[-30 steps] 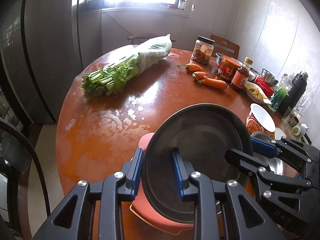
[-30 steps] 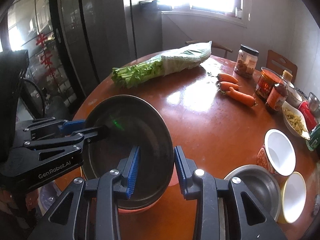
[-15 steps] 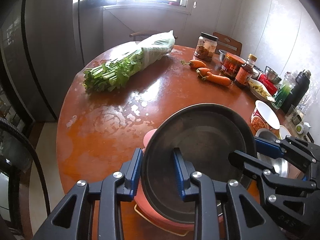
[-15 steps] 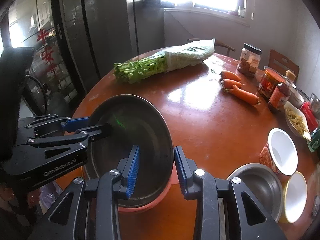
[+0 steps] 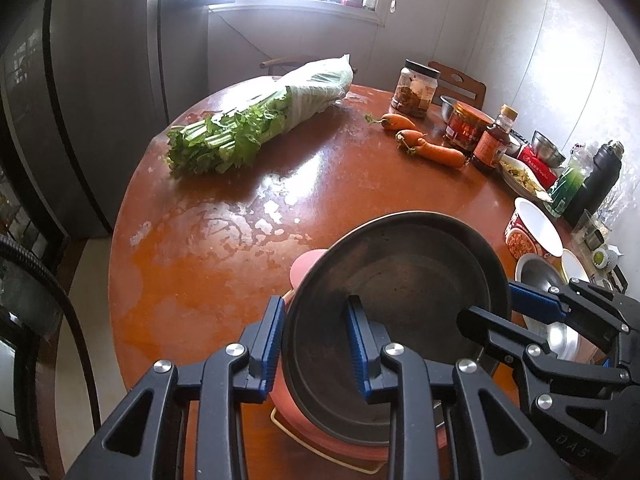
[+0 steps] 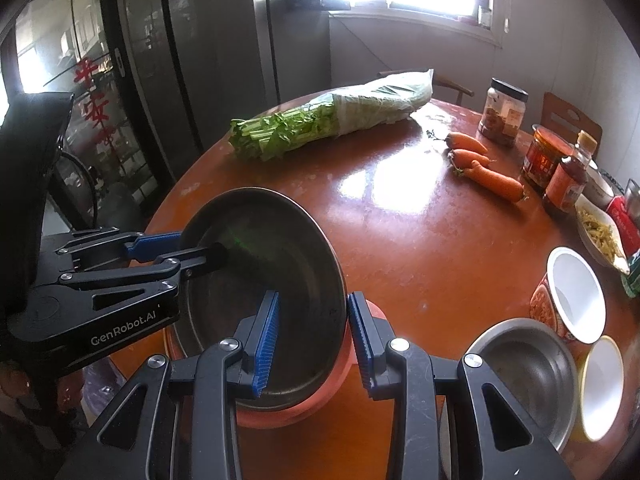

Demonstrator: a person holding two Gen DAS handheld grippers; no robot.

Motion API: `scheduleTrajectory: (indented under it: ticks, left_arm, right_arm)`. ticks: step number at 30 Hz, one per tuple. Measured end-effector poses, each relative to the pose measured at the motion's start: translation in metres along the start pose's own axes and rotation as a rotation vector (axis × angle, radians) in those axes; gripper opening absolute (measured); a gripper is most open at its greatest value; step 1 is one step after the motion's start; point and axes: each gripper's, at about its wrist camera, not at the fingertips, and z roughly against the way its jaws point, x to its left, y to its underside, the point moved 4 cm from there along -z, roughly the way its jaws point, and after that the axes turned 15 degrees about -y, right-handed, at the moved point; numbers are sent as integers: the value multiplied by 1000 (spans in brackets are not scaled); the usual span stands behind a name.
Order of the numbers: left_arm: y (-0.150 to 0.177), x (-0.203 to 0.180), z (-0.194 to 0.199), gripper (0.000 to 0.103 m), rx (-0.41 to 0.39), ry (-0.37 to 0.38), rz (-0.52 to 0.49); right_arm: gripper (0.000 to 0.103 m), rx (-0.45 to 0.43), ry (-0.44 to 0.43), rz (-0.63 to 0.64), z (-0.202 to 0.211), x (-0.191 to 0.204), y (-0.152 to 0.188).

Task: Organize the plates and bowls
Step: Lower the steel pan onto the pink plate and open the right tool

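Dark metal plate (image 5: 404, 304) sits tilted atop a pink bowl (image 5: 320, 428) at the near edge of the round table (image 5: 208, 248). Left gripper (image 5: 316, 344) clamps the plate's left rim; right gripper (image 6: 312, 334) clamps its right rim, one finger inside, one outside each. Only the right wrist view fully shows the steel bowl (image 6: 524, 364), white cup (image 6: 576, 296) and yellow-rimmed bowl (image 6: 602, 384) just beside the right gripper.
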Motion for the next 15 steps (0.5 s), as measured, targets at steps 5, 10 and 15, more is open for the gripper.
scheduleTrajectory:
  ticks: [5, 10, 15]
  left_arm:
    - [3, -1, -4, 30, 6, -5, -3]
    - [6, -3, -8, 30, 17, -9, -8]
    - [7, -4, -13, 30, 27, -17, -9]
  right_arm:
    - [37, -13, -13, -17, 0, -2, 4]
    - [37, -19, -17, -26, -2, -4, 7]
    - [37, -9, -21, -33, -6, -5, 9]
